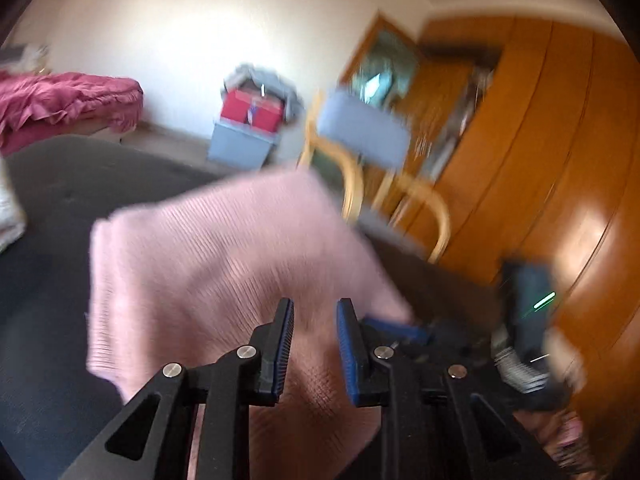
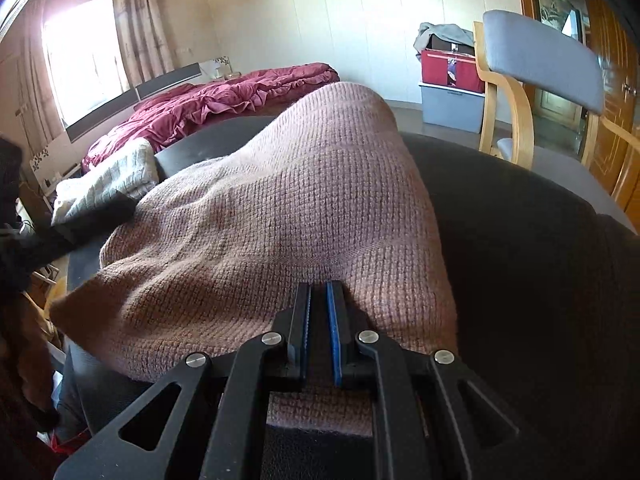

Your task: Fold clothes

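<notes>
**Ana:** Across the dark table (image 2: 520, 240) lies the pink knit sweater (image 2: 280, 208), bunched into a ridge that rises toward twelve o'clock in the right wrist view. That view is sharp: the waffle stitch is plain, and the near hem sits right under the right hand-held gripper (image 2: 319, 292).

**Ben:** And its jaws?

**Ana:** Nearly pressed together, only a dark slit between the blue pads. They sit on the knit, but whether any fabric is pinched in that slit I cannot tell.

**Ben:** The left wrist view is smeared with motion. It shows the sweater (image 1: 224, 248) from the other side, a flap lifted off the table (image 1: 48, 280) with its corner at nine o'clock.

**Ana:** What of the left hand-held gripper (image 1: 316, 312)?

**Ben:** Spread, a clear gap between the pads, with the pink knit behind the gap rather than clamped. This view alone shows the other gripper, blurred, at four o'clock beside the sweater's edge.

**Ana:** Mine alone shows the window (image 2: 80, 52) at ten o'clock and a white knit garment (image 2: 108, 180) at nine. Both views catch the red bedding (image 2: 224, 100), the grey chair (image 2: 540, 56) and the red box on a grey bin (image 2: 452, 80).
</notes>
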A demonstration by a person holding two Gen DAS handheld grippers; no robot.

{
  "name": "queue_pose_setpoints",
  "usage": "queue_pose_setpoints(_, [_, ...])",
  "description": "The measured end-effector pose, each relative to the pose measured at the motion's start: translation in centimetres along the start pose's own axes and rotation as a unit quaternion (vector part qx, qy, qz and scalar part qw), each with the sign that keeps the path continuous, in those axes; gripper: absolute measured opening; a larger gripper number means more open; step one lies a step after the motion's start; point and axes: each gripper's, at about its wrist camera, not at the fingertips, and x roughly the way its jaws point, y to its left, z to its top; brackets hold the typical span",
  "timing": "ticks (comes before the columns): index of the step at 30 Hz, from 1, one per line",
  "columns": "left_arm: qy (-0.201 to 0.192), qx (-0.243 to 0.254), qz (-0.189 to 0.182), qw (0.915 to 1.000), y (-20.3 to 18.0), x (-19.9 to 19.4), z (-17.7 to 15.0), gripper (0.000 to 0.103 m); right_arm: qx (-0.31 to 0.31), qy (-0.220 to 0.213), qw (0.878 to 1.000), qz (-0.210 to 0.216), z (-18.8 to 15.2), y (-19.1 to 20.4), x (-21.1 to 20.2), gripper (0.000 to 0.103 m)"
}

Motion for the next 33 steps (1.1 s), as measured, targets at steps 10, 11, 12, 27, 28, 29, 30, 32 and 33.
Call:
queue_pose_setpoints(10, [0.033,0.035,0.001,0.9989,1.5,1.7,-2.0,0.021,-0.053,-0.051,0.997,0.013,7.2,1.3,-1.5,0.009])
queue_pose_setpoints(11, [0.032,0.027,-0.005,0.9991,1.8,1.7,-2.0,0.021,-0.080,-0.040,0.996,0.001,8.3,1.9,-0.3,0.009])
queue_pose_setpoints(12, [0.031,0.020,-0.012,0.9992,2.1,1.7,-2.0,0.021,-0.107,-0.029,0.994,-0.010,9.5,2.5,1.0,0.009])
queue_pose_setpoints(27, [0.015,-0.040,-0.068,0.9968,5.3,1.6,-1.3,0.017,-0.015,0.042,0.997,-0.061,11.5,-4.0,10.6,0.006])
queue_pose_setpoints(28, [0.008,-0.048,-0.074,0.9961,5.5,1.4,-1.3,0.017,-0.021,0.038,0.997,-0.059,11.6,-3.5,10.1,0.009])
queue_pose_setpoints(29, [-0.001,-0.054,-0.077,0.9956,5.6,1.0,-1.5,0.017,-0.027,0.032,0.997,-0.057,11.6,-2.9,9.5,0.010])
queue_pose_setpoints(30, [-0.013,-0.058,-0.079,0.9951,5.9,0.2,-1.6,0.018,-0.031,0.021,0.998,-0.060,11.3,-1.5,8.9,0.010])
queue_pose_setpoints(32, [-0.033,-0.054,-0.072,0.9954,6.4,-1.1,-1.8,0.020,-0.054,0.002,0.998,-0.040,10.5,0.5,7.1,0.010])
queue_pose_setpoints(33, [-0.040,-0.057,-0.064,0.9955,6.9,-1.8,-1.8,0.021,-0.066,-0.008,0.997,-0.031,10.1,1.5,6.2,0.011])
